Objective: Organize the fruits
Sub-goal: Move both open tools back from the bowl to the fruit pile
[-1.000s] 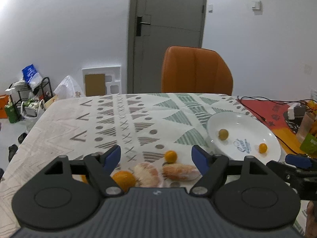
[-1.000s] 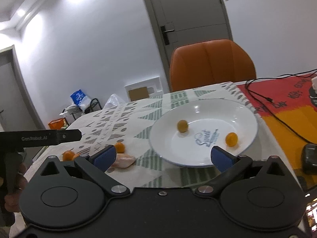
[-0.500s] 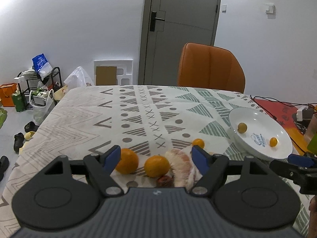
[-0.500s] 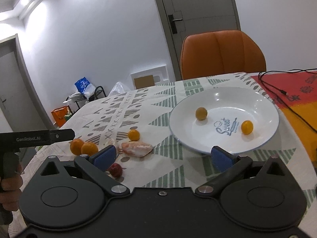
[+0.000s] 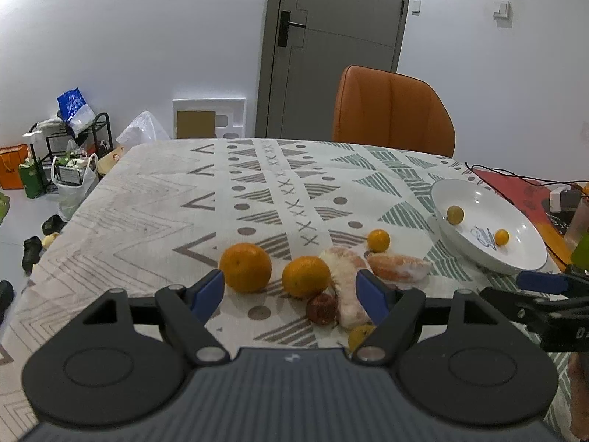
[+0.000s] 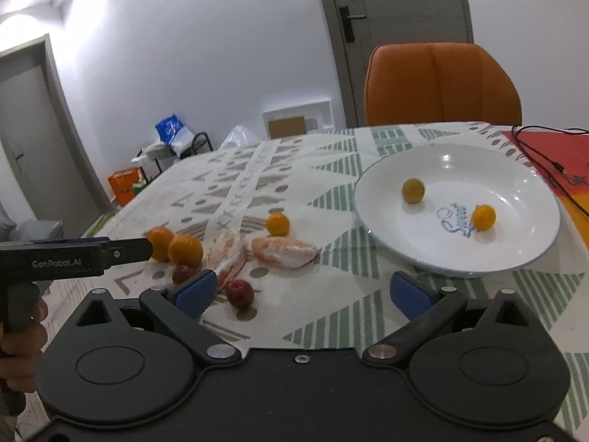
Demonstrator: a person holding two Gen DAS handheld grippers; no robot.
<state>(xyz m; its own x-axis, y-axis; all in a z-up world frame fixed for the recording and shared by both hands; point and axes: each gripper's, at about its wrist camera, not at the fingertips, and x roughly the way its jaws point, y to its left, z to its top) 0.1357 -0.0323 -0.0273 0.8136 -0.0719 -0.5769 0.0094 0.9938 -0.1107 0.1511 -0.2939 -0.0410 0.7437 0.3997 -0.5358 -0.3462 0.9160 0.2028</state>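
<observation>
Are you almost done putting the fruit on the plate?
Not yet. Two small fruits already sit on the white plate. Both the left tool and right tool are open and empty. The oranges, peeled pieces and red fruits remain on the tablecloth.

Your left wrist camera sits low over the near table edge, facing the orange chair [image 5: 392,110] across the patterned tablecloth [image 5: 154,202], with the fruit cluster close below. Your right wrist camera looks from further right, angled left of that chair [image 6: 441,84], nearer the white plate [image 6: 515,258]. Both views share the chair, plate, cloth and door.
</observation>
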